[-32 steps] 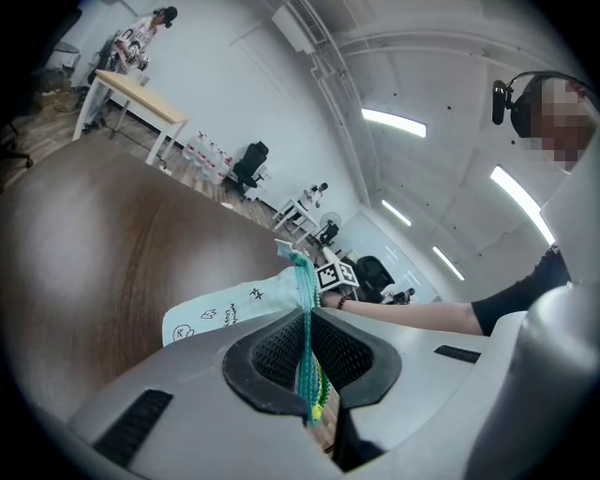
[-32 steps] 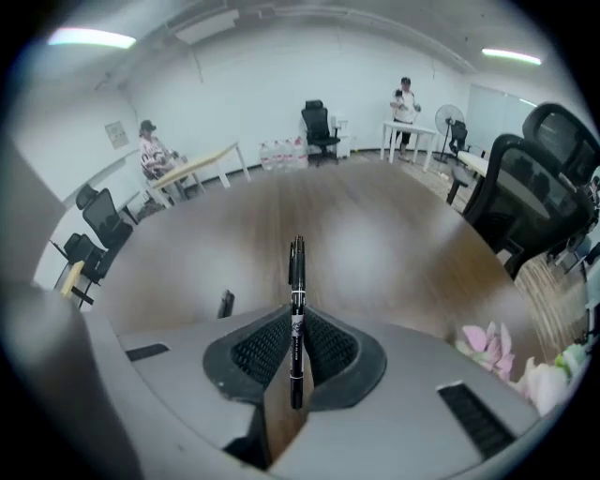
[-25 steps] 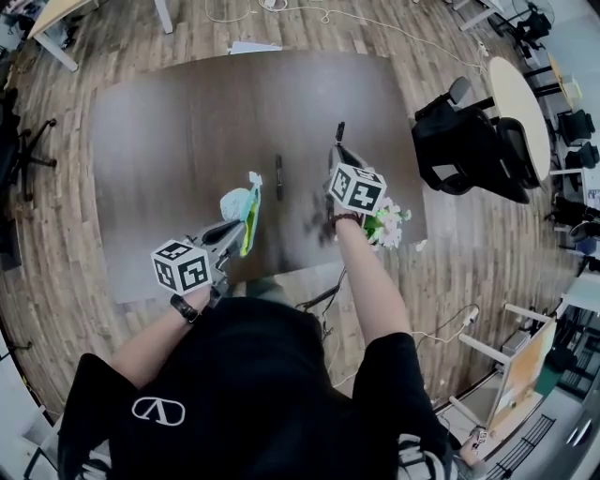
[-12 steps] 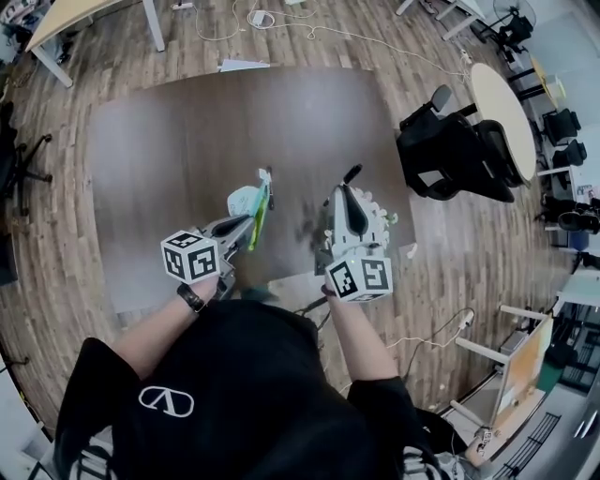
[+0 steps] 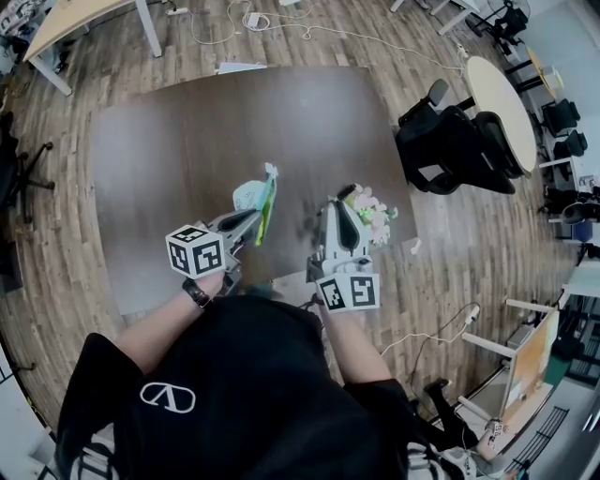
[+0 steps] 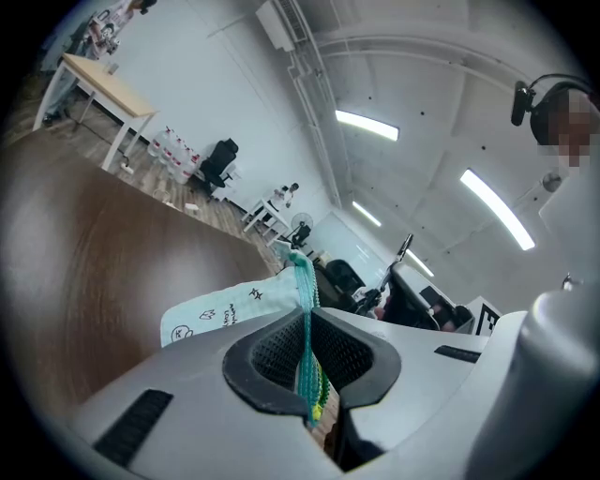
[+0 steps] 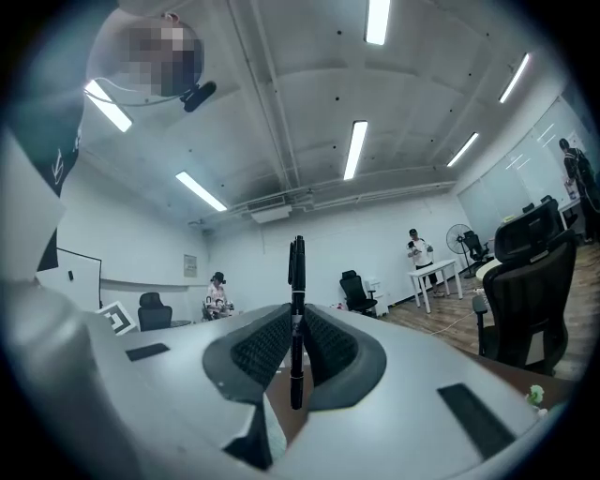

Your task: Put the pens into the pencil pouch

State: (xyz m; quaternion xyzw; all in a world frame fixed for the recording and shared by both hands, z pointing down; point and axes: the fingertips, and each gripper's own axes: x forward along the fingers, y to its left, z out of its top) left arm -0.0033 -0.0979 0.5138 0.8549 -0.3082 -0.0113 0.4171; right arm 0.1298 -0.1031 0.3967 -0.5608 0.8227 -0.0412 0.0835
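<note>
A pale mint pencil pouch [image 5: 253, 195] with small doodles and a teal zipper hangs above the dark brown table [image 5: 169, 141]. My left gripper [image 5: 253, 221] is shut on its zipper edge. In the left gripper view the pouch [image 6: 225, 314] sticks out to the left of the left gripper [image 6: 309, 370], with the zipper strip pinched between the pads. My right gripper [image 5: 345, 204] is raised near the table's front right edge. In the right gripper view a black pen [image 7: 296, 281] stands upright, and the right gripper [image 7: 296, 352] is shut on it.
A pink and green floral item [image 5: 373, 214] lies by the table's right front corner, just beyond the right gripper. Black office chairs [image 5: 450, 141] and a round table [image 5: 502, 103] stand to the right. A light desk [image 5: 66, 19] and floor cables are at the back.
The right gripper has lifted off the table with the pen and drawn back toward my body, turning from pointing down to level. The left gripper has raised the pouch a little.
</note>
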